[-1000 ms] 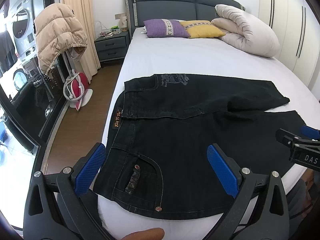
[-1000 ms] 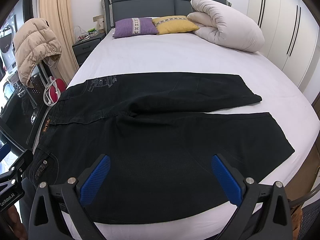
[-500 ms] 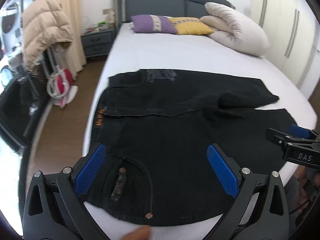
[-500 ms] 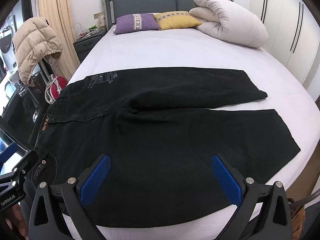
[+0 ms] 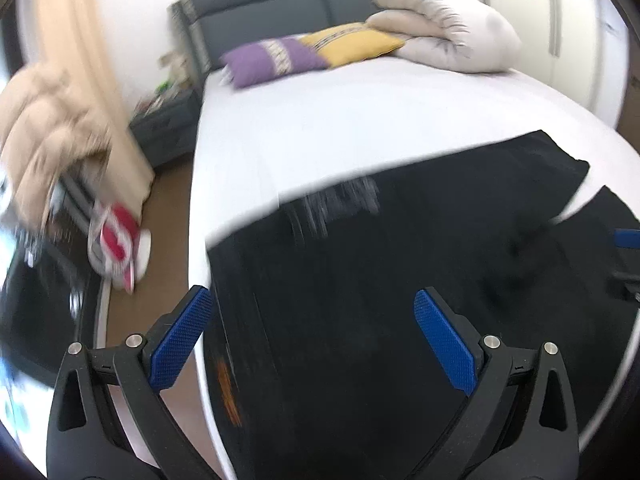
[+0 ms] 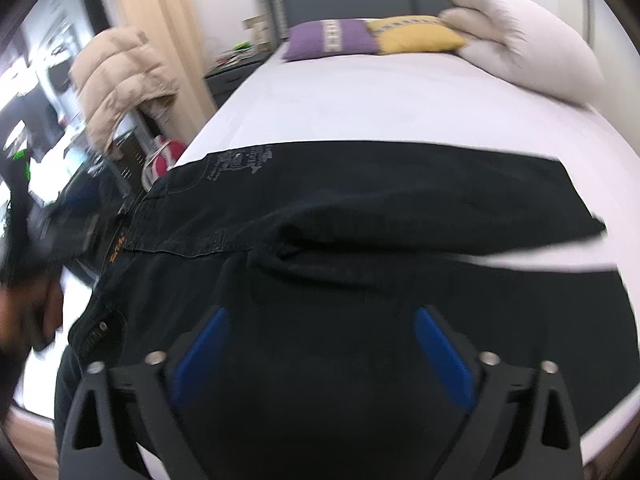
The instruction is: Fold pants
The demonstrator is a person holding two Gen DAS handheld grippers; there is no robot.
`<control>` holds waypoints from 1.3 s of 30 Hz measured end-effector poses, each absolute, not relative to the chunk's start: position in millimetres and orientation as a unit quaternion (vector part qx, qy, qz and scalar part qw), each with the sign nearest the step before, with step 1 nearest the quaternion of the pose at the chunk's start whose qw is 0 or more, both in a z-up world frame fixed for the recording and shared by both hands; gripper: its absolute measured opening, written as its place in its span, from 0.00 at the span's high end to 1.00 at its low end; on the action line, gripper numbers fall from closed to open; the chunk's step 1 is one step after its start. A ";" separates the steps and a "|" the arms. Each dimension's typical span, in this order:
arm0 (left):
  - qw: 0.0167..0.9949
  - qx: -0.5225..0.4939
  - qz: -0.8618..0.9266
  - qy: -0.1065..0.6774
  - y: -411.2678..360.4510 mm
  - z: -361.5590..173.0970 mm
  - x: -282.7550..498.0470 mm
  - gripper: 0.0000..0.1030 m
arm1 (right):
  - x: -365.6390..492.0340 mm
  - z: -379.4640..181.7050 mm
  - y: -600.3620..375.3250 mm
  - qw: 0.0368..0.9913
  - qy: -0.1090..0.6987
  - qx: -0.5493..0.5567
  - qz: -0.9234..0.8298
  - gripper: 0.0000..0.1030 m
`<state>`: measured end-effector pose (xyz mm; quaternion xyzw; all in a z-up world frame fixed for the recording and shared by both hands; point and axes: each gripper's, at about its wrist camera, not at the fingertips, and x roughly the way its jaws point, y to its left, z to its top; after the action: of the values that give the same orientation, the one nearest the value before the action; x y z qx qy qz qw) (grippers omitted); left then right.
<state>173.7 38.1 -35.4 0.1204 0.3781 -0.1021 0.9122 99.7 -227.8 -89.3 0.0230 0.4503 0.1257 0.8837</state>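
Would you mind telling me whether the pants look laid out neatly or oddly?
Slightly odd: the black pants lie flat on the bed, but fabric bunches into a ridge at the crotch, and the legs splay apart.

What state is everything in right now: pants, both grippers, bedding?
black pants: spread flat on the bed, legs apart, not folded.
left gripper: open, over the waistband end, holding nothing.
right gripper: open, over the near leg, holding nothing.
white duvet: bundled at the headboard.
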 end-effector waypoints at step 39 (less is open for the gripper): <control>0.825 0.161 -0.244 0.484 65.2 -117.4 412.9 0.97 | 338.5 -105.5 -156.7 0.805 0.453 -0.176 0.341 0.53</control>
<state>412.9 65.2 -117.4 0.1611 0.4842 -0.2444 0.8245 338.5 -156.7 -105.5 -0.1764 0.4532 0.3407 0.8046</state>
